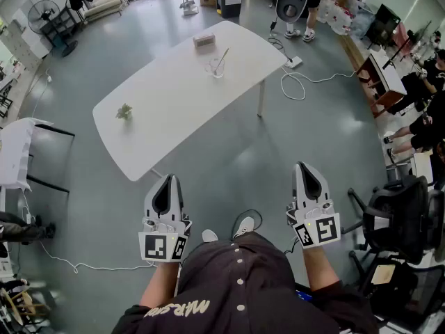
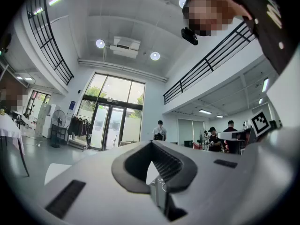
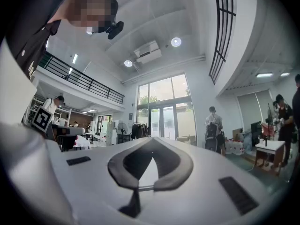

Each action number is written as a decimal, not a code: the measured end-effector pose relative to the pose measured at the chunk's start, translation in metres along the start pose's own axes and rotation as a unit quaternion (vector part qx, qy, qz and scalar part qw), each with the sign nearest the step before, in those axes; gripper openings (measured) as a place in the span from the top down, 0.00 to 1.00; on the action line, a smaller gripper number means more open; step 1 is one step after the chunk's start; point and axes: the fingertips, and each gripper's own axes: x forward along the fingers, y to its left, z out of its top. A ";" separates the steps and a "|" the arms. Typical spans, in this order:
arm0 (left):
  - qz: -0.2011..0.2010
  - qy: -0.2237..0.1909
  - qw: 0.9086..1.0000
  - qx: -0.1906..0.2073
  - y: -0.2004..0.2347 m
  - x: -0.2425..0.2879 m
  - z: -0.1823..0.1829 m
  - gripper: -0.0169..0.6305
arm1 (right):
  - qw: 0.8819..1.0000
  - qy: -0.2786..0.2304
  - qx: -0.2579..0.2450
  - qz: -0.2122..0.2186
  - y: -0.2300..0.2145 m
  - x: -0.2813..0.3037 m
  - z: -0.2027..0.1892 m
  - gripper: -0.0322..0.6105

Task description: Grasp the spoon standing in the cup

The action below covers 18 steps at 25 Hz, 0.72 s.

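Presently holding left tongs (image 1: 167, 183) and right tongs (image 1: 304, 171) shut, empty, well apart from counter (image 1: 174, 99). Yet to grasp spoon (image 1: 222, 58) in cup (image 1: 216, 68).

Non-task items in view
White table (image 1: 174, 96) well ahead of left gripper (image 1: 167, 181); small plant (image 1: 124, 111) and box (image 1: 204, 40) on it; office chair (image 1: 396, 218) just right of right gripper (image 1: 306, 168)

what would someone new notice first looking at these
The long white table stands out in the middle of the grey floor, with a glass cup holding a spoon near its far end. Close to the camera, the left gripper and right gripper are both shut and empty, well short of the table.
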 end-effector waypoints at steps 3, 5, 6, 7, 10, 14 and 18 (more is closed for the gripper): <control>-0.002 0.005 1.000 0.006 0.000 -0.002 -0.003 0.96 | 1.000 0.001 0.000 0.004 0.004 0.000 -0.002 0.96; -0.002 0.007 1.000 0.004 0.000 -0.003 -0.004 0.96 | 1.000 0.003 -0.001 0.004 0.006 0.000 -0.002 0.96; -0.003 0.007 1.000 0.003 0.000 -0.002 -0.005 0.96 | 1.000 0.004 0.000 0.004 0.006 0.000 -0.003 0.96; -0.002 0.008 1.000 0.003 0.000 -0.002 -0.005 0.96 | 1.000 0.004 0.001 0.004 0.006 0.001 -0.003 0.96; -0.001 0.011 1.000 0.004 -0.001 -0.001 -0.006 0.96 | 1.000 -0.001 0.010 0.006 0.006 0.002 -0.003 0.96; 0.000 0.012 1.000 0.004 -0.003 0.000 -0.007 0.96 | 1.000 -0.014 0.022 0.013 0.006 -0.001 0.000 0.96; 0.001 0.011 1.000 0.007 -0.005 0.000 -0.004 0.96 | 1.000 -0.010 0.015 0.013 0.006 0.000 0.000 0.96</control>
